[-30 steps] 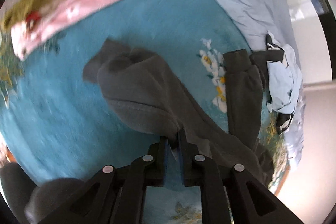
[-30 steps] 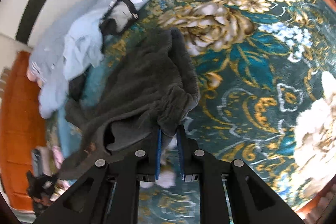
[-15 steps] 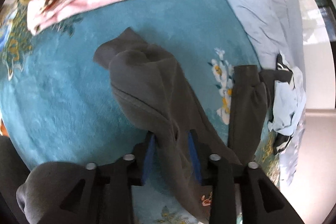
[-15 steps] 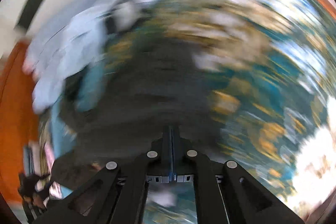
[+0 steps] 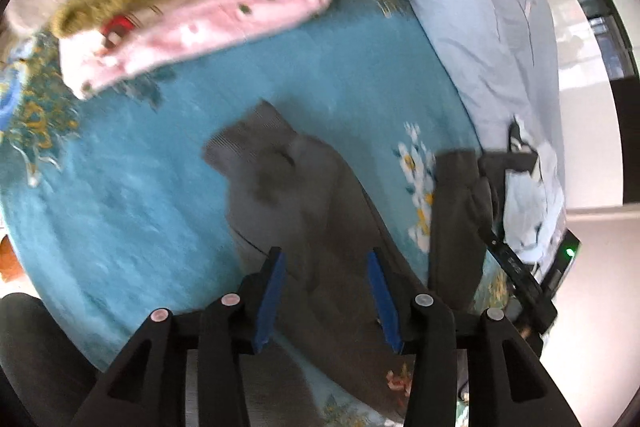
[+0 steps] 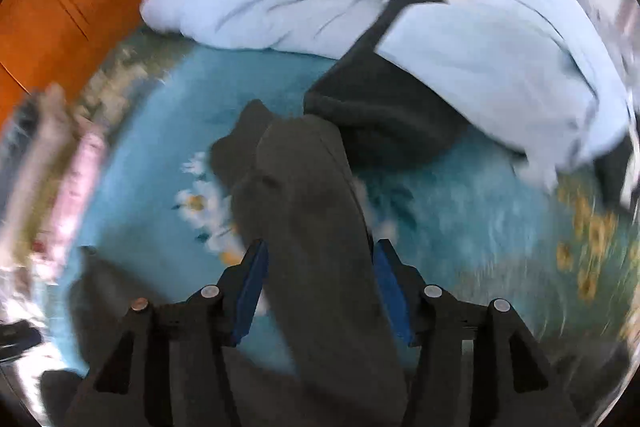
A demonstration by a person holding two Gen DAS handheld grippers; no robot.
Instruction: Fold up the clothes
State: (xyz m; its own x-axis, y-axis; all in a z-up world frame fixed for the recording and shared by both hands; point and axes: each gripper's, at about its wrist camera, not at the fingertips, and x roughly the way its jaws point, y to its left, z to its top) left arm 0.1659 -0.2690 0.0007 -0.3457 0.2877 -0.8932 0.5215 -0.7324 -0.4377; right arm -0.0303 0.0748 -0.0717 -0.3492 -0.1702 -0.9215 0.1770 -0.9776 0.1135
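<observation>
A dark grey fleece garment (image 5: 304,203) lies on the teal flowered bedspread (image 5: 132,195). One cuffed sleeve points up left, a second sleeve (image 5: 456,223) lies to the right. My left gripper (image 5: 326,263) is open, with the garment's body lying between its blue pads, not pinched. In the right wrist view a grey sleeve (image 6: 312,211) runs lengthwise between the spread fingers of my right gripper (image 6: 320,255), which is open.
A stack of folded clothes, pink (image 5: 200,31) under olive and beige, sits at the back left. A light blue quilt (image 5: 488,27) and a pile of pale blue and black clothes (image 6: 492,55) lie along the far side. An orange headboard (image 6: 60,7) stands behind.
Both grippers were shut on the grey garment a second ago and have opened, letting it drop on the bed. The right gripper swung round toward the headboard.
</observation>
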